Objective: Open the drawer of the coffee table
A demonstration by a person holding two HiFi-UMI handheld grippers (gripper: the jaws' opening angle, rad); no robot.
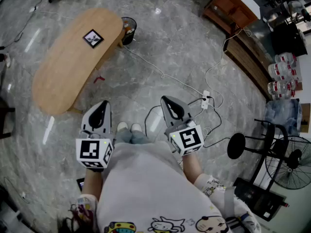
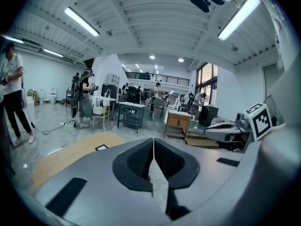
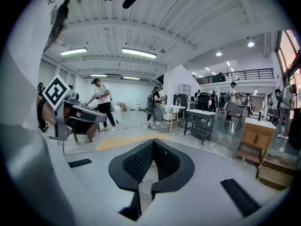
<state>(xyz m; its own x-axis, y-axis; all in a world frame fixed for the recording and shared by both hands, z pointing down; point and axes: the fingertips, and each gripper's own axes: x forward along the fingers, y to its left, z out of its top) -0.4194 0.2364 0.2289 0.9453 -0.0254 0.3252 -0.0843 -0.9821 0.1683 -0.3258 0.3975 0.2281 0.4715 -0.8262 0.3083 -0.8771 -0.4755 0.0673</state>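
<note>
The coffee table (image 1: 73, 57) is a long, bean-shaped wooden top at the upper left of the head view, with a square black-and-white marker (image 1: 93, 38) on it. No drawer shows from here. My left gripper (image 1: 103, 105) and right gripper (image 1: 166, 101) are held side by side in front of my body, well short of the table, pointing forward and slightly down. Both are shut with nothing between the pads. The left gripper view shows its jaws (image 2: 154, 142) pressed together and the table (image 2: 70, 154) low at the left. The right gripper view shows its closed jaws (image 3: 153, 145) and the table (image 3: 127, 141) beyond.
A dark waste bin (image 1: 129, 29) stands by the table's far end. A white cable runs over the marble floor to a power strip (image 1: 206, 100). A black stool (image 1: 236, 145), a floor fan (image 1: 291, 161), a wooden cabinet (image 1: 231, 6) and water bottles (image 1: 284, 74) stand at the right.
</note>
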